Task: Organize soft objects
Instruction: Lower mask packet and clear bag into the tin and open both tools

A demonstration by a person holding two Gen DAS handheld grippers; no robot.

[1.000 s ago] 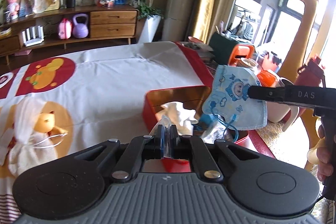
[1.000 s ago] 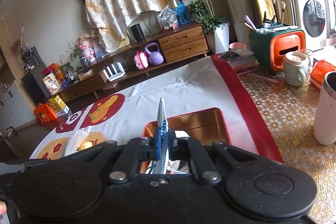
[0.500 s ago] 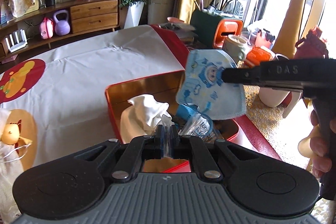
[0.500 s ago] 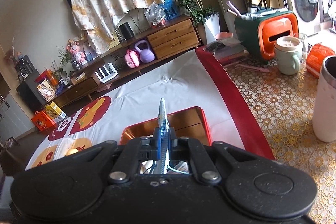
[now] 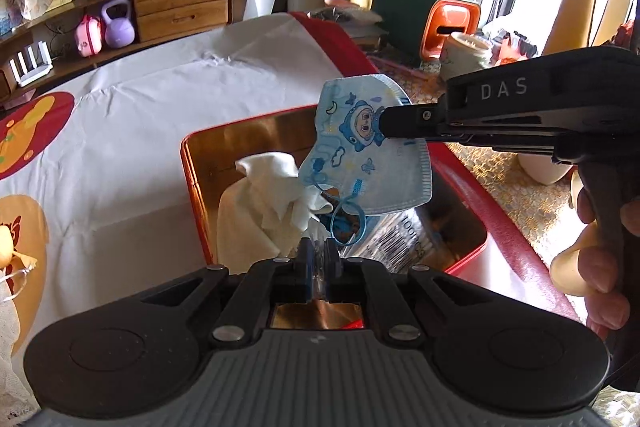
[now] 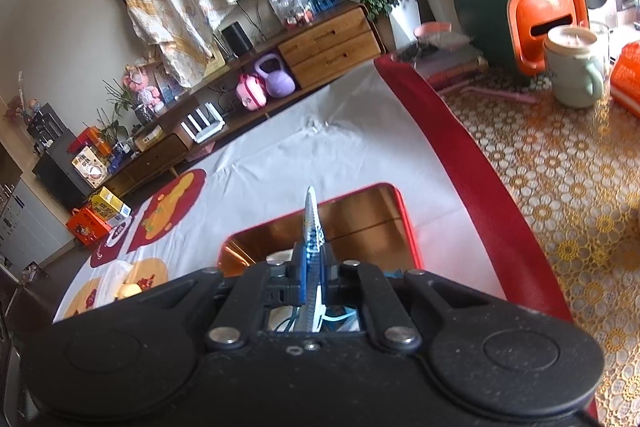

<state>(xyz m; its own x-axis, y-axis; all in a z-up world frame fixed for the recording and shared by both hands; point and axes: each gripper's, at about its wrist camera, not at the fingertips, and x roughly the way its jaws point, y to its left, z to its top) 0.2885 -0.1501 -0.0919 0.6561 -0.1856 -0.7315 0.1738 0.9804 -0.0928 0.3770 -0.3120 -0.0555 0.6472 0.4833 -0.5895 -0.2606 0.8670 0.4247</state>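
A red tin (image 5: 192, 163) with a gold inside stands on the white cloth-covered table. In it lie a crumpled white cloth (image 5: 264, 203) and a clear packet with a barcode (image 5: 400, 239). My left gripper (image 5: 316, 255) is shut on a clear plastic wrapper at the tin's near edge. My right gripper (image 5: 382, 125) comes in from the right, shut on a blue cartoon-print face mask (image 5: 360, 167). The mask hangs over the tin, and its ear loop dangles onto the things inside. In the right wrist view the mask (image 6: 311, 223) shows edge-on between the shut jaws (image 6: 311, 259), above the tin (image 6: 406, 227).
A person's hand (image 5: 600, 267) holds the right gripper's handle. A white lace cloth (image 5: 8, 307) lies at the table's left edge. On the patterned cloth to the right stand a green and orange holder (image 6: 532, 7), a pale mug (image 6: 576, 71) and a white cup (image 5: 540, 167).
Both grippers have sunk and moved closer to the red tin. The mask has come down with the right gripper and now hangs just above the tin's contents. Both grips are unchanged.
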